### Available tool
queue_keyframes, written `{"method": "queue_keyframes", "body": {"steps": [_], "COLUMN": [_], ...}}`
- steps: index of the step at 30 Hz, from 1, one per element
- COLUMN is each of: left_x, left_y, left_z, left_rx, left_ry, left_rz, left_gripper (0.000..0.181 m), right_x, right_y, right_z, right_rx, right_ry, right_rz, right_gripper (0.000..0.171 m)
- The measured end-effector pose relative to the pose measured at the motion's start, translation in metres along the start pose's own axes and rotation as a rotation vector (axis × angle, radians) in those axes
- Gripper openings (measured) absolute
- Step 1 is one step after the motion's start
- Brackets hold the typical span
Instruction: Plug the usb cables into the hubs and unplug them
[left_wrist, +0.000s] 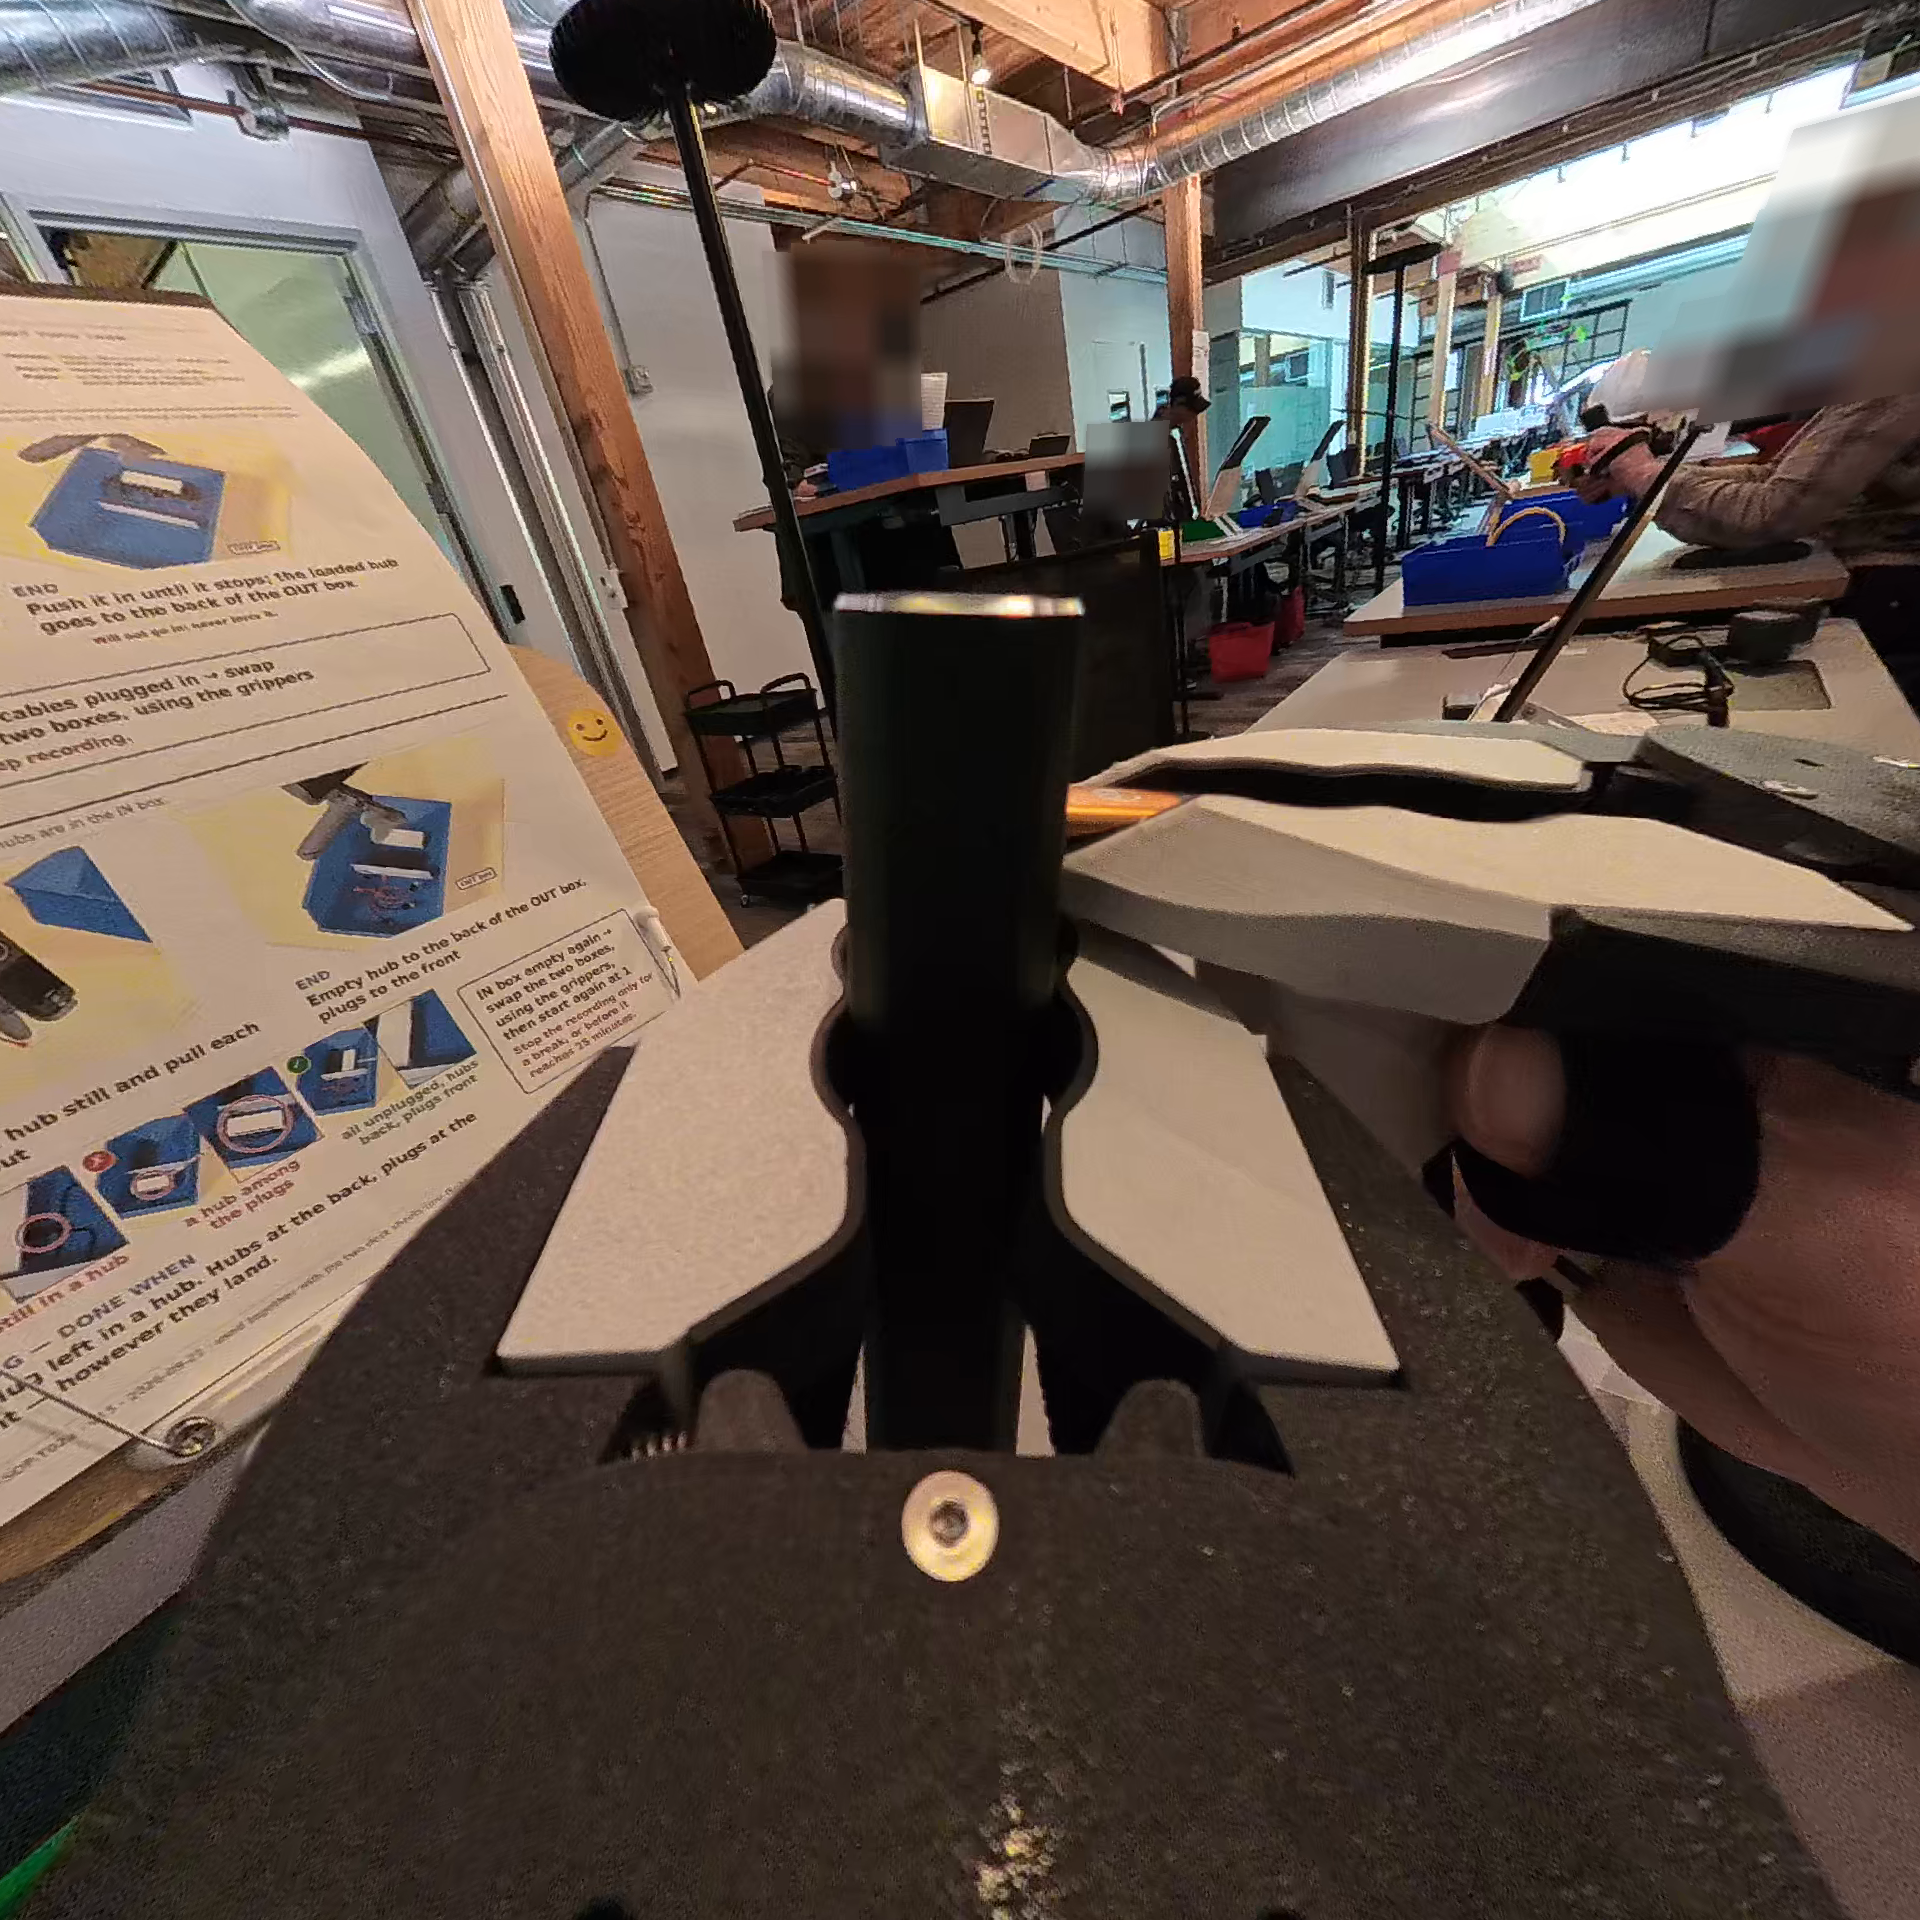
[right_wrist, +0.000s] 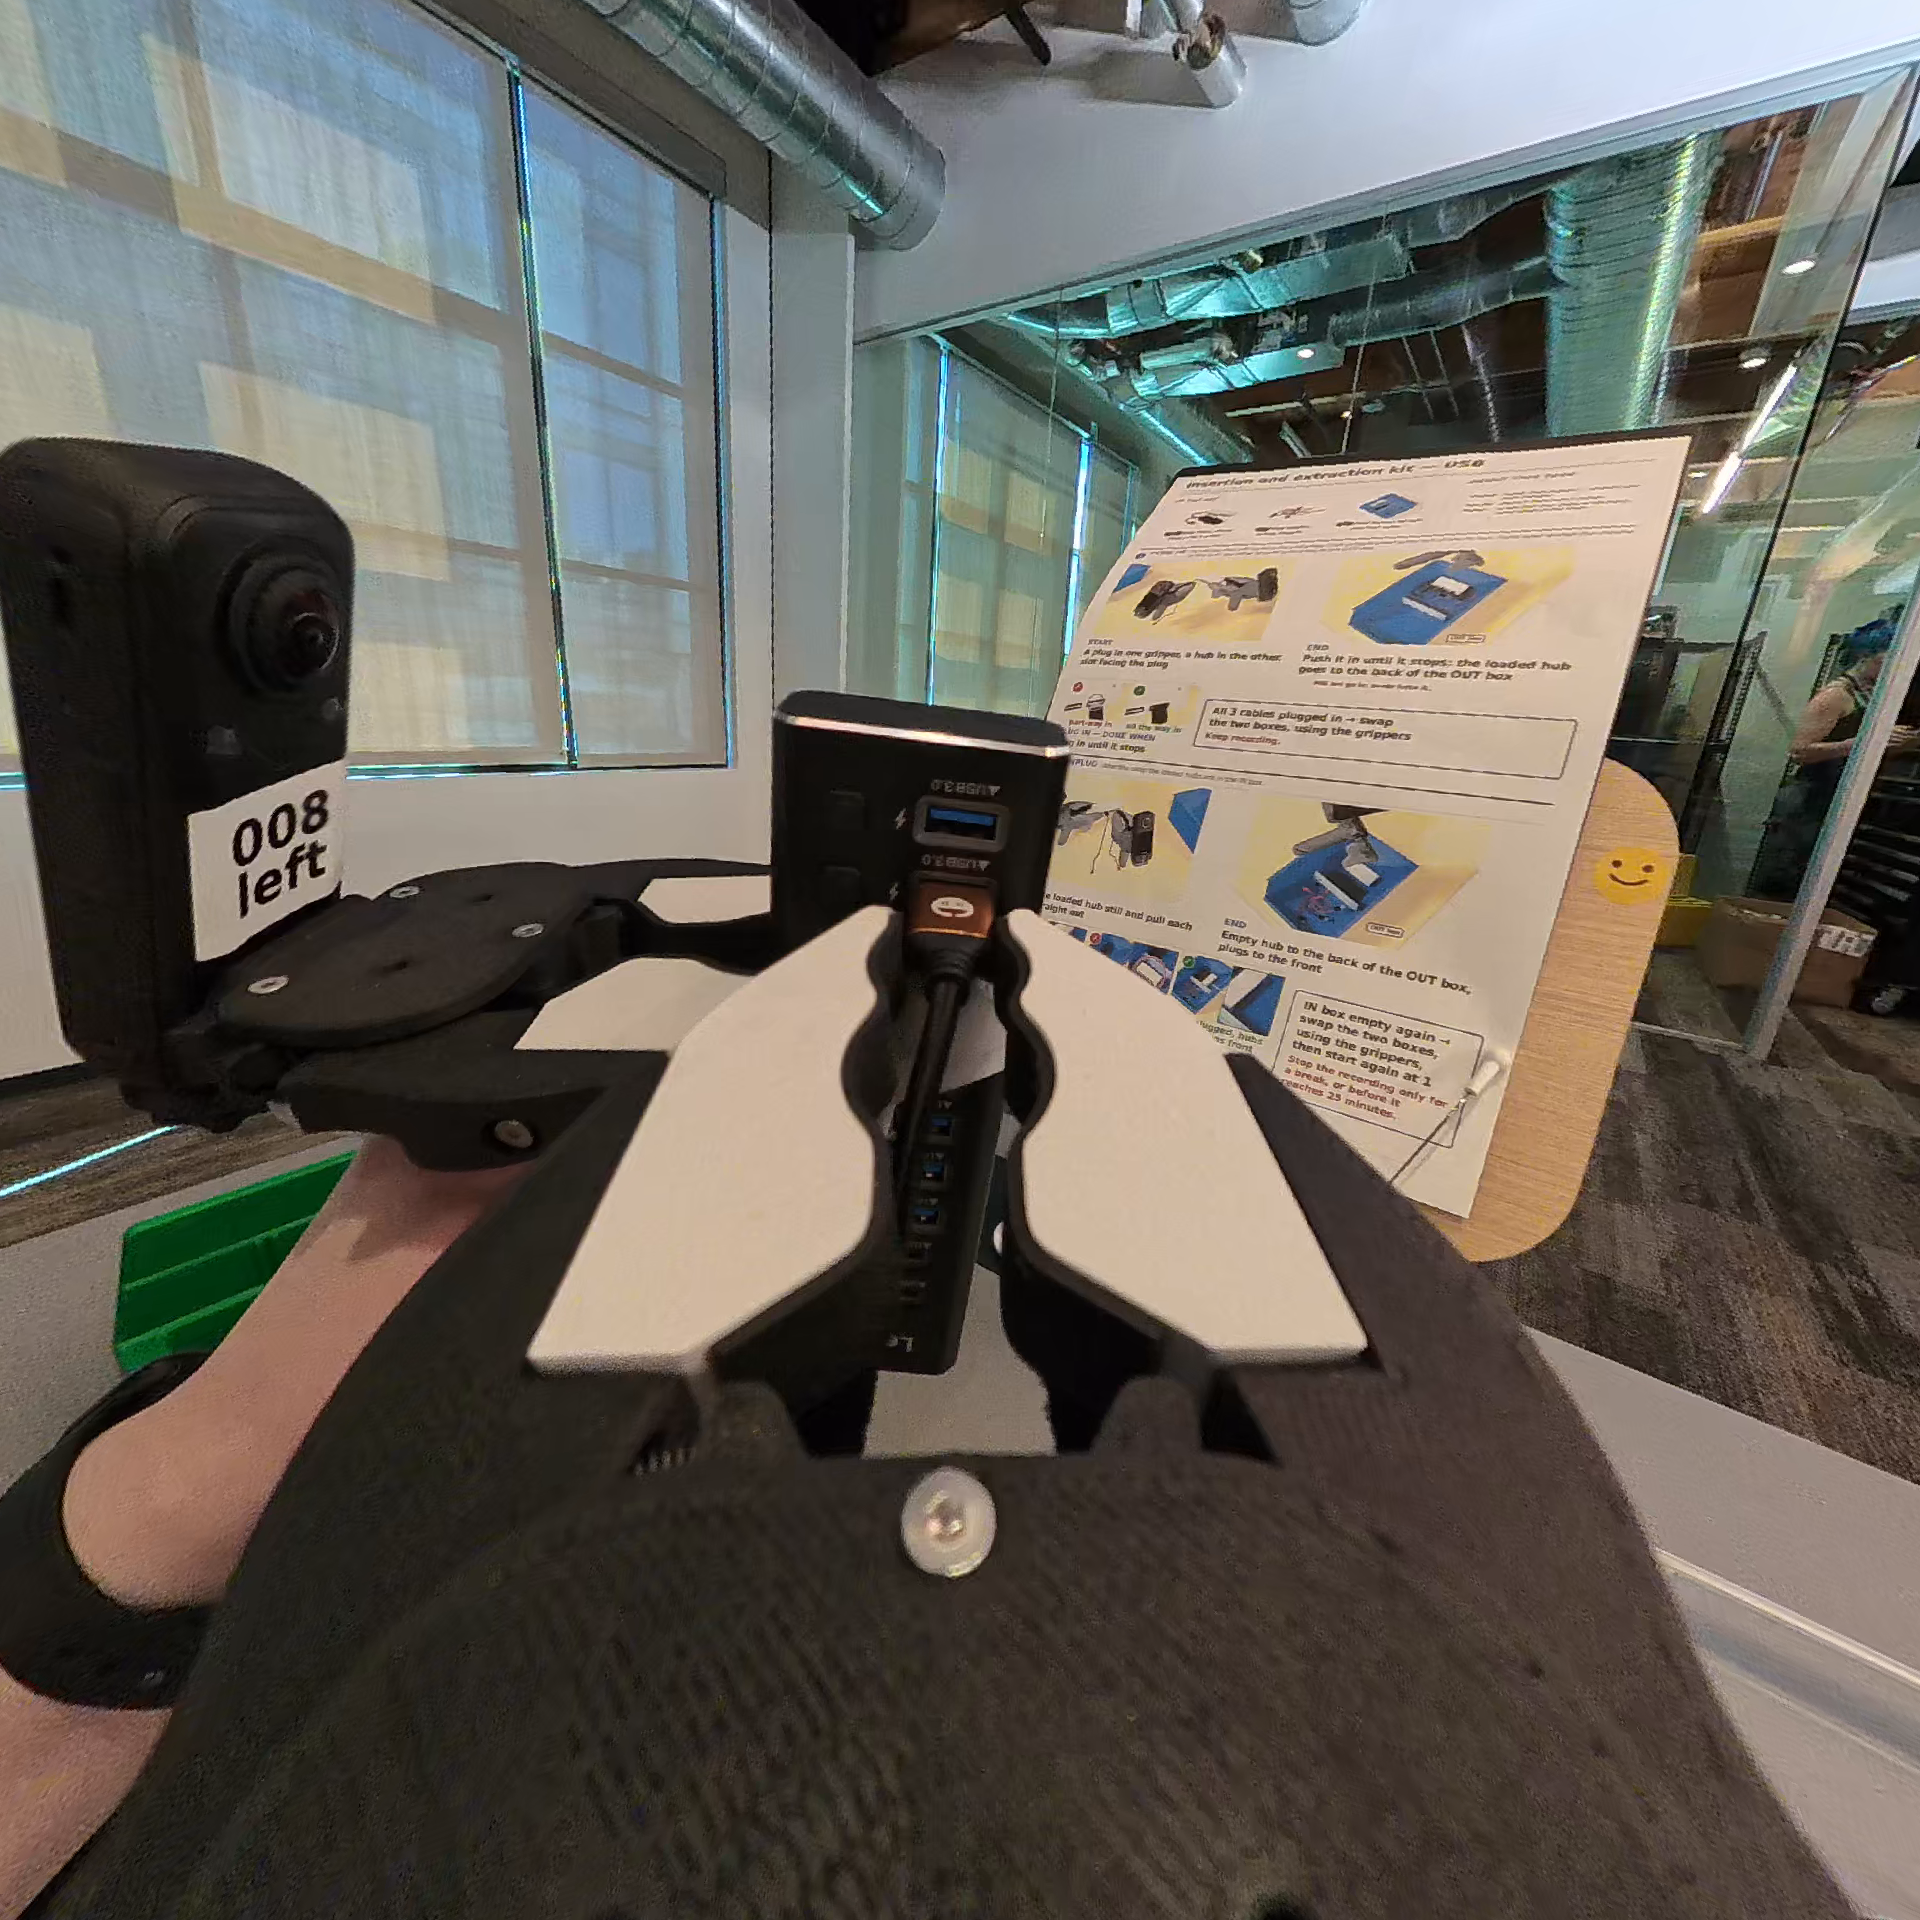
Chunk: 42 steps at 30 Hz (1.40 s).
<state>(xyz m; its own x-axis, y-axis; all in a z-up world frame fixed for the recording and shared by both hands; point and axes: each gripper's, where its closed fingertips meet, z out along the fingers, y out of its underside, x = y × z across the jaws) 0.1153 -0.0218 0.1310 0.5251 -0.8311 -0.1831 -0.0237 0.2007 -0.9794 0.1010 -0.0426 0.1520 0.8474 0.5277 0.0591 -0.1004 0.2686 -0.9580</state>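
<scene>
While the left gripper clamps the hub, the right gripper pinches its plug.

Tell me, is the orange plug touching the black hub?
Touching. The right wrist view shows the orange plug seated in a port on the black hub, no gap between them.

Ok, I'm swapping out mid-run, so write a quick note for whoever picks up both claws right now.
Left claw: shut on the black hub, held upright in the air.
Right claw: shut on the orange USB plug, its black cable running back between the fingers.
The plug sits at the hub's second port; the blue port above is empty. Whether the plug is fully seated cannot be told.
Left: finish this insertion or pull, then the remaining cables. No boxes in view except a green bin low on the left.
</scene>
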Motion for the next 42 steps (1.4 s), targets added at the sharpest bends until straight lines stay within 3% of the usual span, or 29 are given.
{"method": "queue_keyframes", "body": {"steps": [1, 42], "left_x": [0.0, -0.01], "left_y": [0.0, -0.003], "left_z": [0.0, -0.002], "left_rx": [0.001, 0.023], "left_ry": [-0.005, -0.051], "left_rz": [0.004, 0.032], "left_gripper": [0.03, 0.032], "right_x": [0.001, -0.001], "right_y": [0.0, 0.002], "right_z": [0.0, 0.002], "right_rx": [-0.003, 0.019], "right_ry": [0.003, 0.063], "right_rz": [0.001, -0.07], "right_gripper": [0.016, 0.017]}}
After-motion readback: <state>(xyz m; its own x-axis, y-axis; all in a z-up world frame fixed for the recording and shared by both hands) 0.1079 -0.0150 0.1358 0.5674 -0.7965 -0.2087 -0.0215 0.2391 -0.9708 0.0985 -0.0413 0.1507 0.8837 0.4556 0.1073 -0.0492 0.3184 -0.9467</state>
